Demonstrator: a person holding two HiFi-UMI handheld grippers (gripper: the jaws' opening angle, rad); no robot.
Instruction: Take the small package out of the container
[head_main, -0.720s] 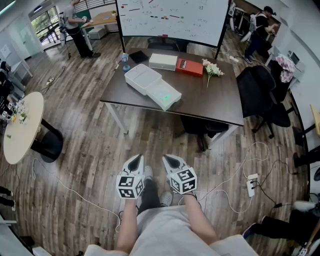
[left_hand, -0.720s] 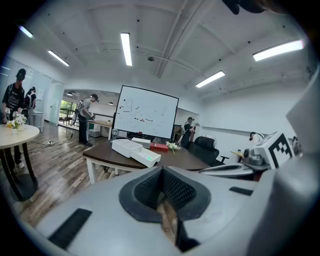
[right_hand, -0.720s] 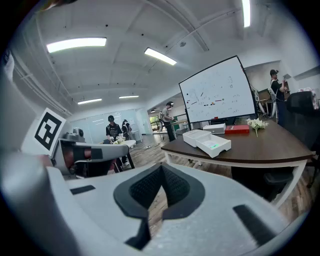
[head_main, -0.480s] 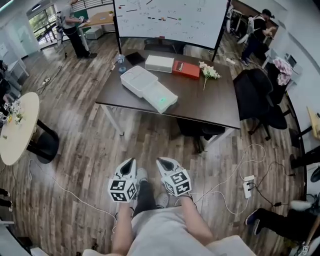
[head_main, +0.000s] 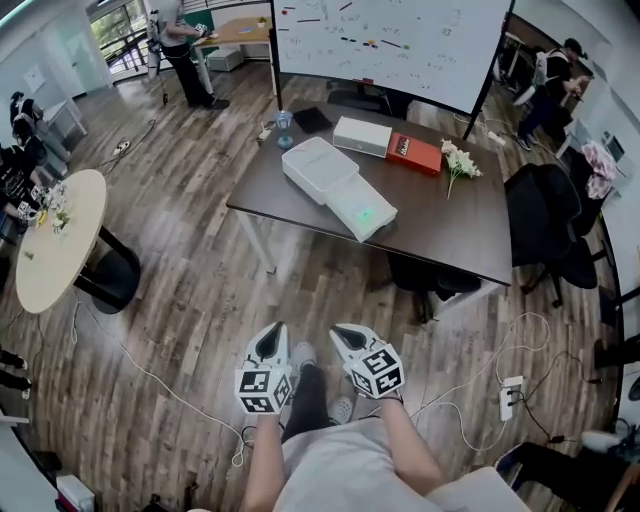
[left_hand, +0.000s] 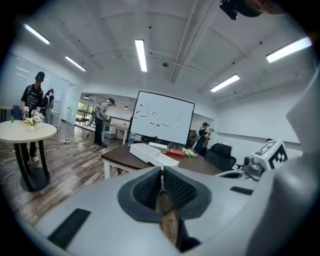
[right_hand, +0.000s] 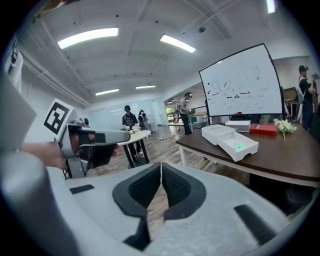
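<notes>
A white container (head_main: 340, 185) lies open on the dark table (head_main: 450, 225) well ahead of me, its lid part to the left. A small green item (head_main: 365, 214) shows in the tray half. The container (left_hand: 150, 152) is far off in the left gripper view, and the container (right_hand: 230, 137) sits at the table's near corner in the right gripper view. My left gripper (head_main: 272, 332) and right gripper (head_main: 343, 331) hang side by side low over the wood floor, close to my body. The left gripper (left_hand: 161, 172) and the right gripper (right_hand: 161, 167) are shut with nothing between the pads.
A white box (head_main: 361, 136), a red box (head_main: 413, 153) and white flowers (head_main: 460, 160) lie at the table's far side. A black chair (head_main: 550, 215) stands to its right, a round table (head_main: 55, 240) at left. Cables and a power strip (head_main: 508, 388) lie on the floor.
The head view has shifted, so the table now sits further right in the picture. Both grippers stay shut and low in front of my body.
</notes>
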